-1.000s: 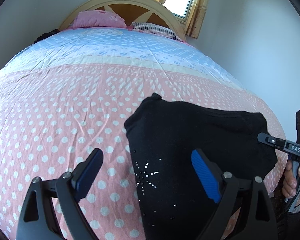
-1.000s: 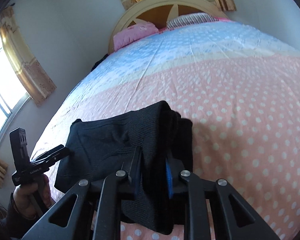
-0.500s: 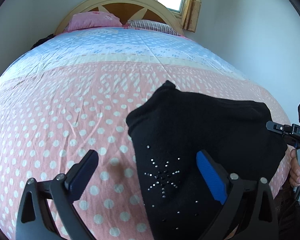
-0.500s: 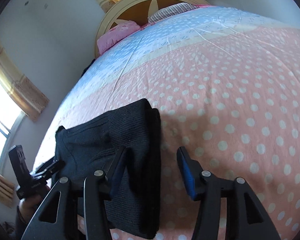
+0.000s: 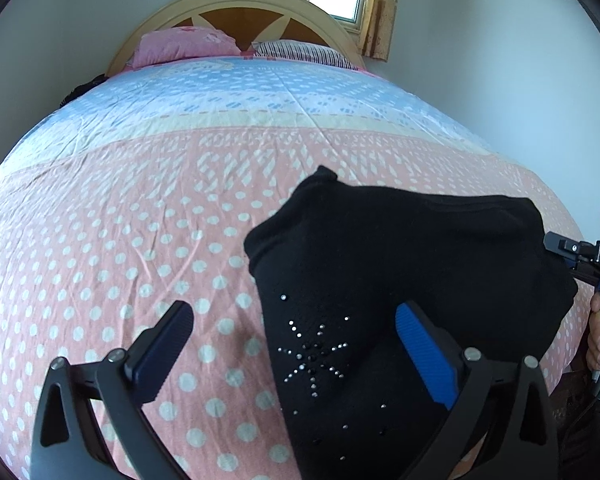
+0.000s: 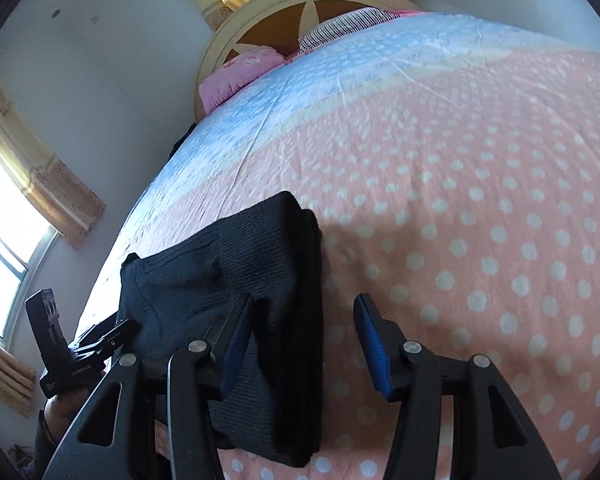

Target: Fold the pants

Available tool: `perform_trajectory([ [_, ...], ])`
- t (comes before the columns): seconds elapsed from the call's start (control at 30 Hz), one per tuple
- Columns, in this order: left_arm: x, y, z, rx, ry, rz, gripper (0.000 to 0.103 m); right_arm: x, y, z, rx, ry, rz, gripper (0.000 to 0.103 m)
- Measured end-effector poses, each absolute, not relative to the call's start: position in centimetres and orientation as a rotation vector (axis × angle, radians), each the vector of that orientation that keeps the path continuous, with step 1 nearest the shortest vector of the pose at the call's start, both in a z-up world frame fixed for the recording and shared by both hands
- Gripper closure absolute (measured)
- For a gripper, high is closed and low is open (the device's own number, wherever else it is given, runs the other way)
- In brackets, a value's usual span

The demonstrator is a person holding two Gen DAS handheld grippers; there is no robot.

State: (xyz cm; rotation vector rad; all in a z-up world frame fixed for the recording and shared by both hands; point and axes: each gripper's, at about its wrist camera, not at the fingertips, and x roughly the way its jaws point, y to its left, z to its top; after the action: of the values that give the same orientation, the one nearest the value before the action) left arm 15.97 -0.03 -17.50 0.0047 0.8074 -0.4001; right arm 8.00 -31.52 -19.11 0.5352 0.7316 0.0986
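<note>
The black pants (image 5: pixel 380 280) lie folded into a compact stack on the pink polka-dot bedspread (image 5: pixel 120 240), with a rhinestone star on top. My left gripper (image 5: pixel 296 344) is open and empty above the stack's left edge. My right gripper (image 6: pixel 304 340) is open and empty, straddling the right edge of the pants (image 6: pixel 236 280). The right gripper also shows at the right edge of the left wrist view (image 5: pixel 580 256), and the left gripper shows at the lower left of the right wrist view (image 6: pixel 88 352).
The bedspread turns pale blue toward the headboard (image 5: pixel 236 12), where a pink pillow (image 5: pixel 180 46) and a striped pillow (image 5: pixel 304 52) lie. White walls and curtained windows (image 6: pixel 16 216) surround the bed. The pants sit near the bed's front edge.
My right gripper has opened and let go of the pants, which now rest flat on the bed. Both grippers have drawn back slightly.
</note>
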Motion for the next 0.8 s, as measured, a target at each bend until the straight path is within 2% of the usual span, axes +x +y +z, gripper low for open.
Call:
perform_trajectory([
  [0.27,16.9,-0.2,-18.3,-0.028,0.843,-0.429,0.0,8.1,-31.3,-19.4,0.554,0.71,0.122,0.05],
  [0.4,16.9,-0.3,-18.3,-0.026,0.849,-0.433,0.0,7.5,-30.0,-17.9,0.42,0.691,0.033,0.05],
  [0.5,16.7,-0.1,-18.0,-0.028,0.845,-0.425,0.0,5.8,-28.6,-15.3,0.335,0.594,0.0,0.05],
  [0.63,15.9,1.0,-14.3,-0.012,0.707,-0.337,0.0,4.5,-24.8,-13.2,0.192,0.548,0.085,0.05],
  [0.8,16.6,-2.8,-10.0,0.029,0.631,-0.452,0.0,4.7,-22.9,-15.0,0.128,0.68,0.135,0.05],
])
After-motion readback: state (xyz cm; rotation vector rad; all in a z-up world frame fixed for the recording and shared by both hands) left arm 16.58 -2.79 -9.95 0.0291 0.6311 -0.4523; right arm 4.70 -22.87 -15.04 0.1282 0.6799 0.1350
